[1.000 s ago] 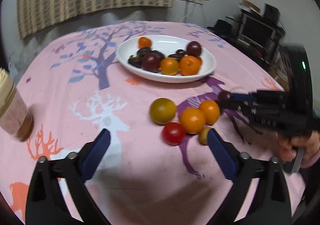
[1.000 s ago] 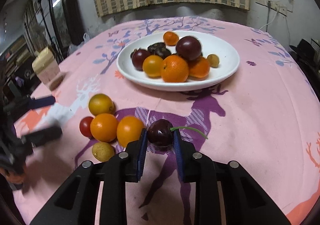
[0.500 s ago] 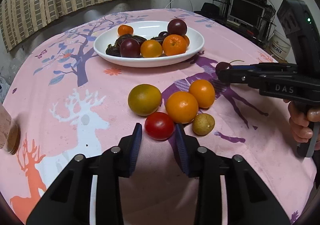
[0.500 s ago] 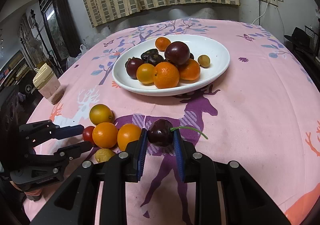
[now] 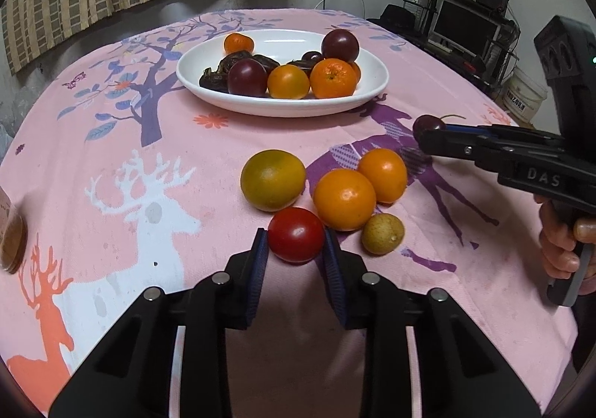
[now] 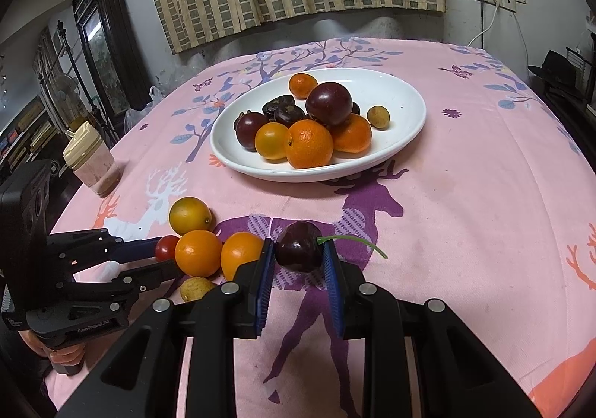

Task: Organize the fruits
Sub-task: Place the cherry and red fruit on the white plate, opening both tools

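My left gripper (image 5: 296, 235) is shut on a red cherry tomato (image 5: 296, 233), which rests on the pink cloth. My right gripper (image 6: 299, 246) is shut on a dark cherry (image 6: 299, 246) with a green stem, held above the cloth; it also shows in the left wrist view (image 5: 428, 124). Beside the tomato lie a yellow-green fruit (image 5: 273, 179), two oranges (image 5: 344, 198) (image 5: 383, 175) and a small yellowish fruit (image 5: 383, 233). The white plate (image 6: 406, 101) farther back holds several oranges, dark plums and dates.
A jar with a cream lid (image 6: 91, 163) stands at the table's left edge. A striped curtain hangs behind the table. A monitor and shelves (image 5: 469, 27) stand off the table's far right. The round table's edge (image 6: 558, 120) curves off on the right.
My left gripper moved forward and closed from wide open onto the red tomato. My right gripper kept its grip on the cherry and rose slightly toward the plate.
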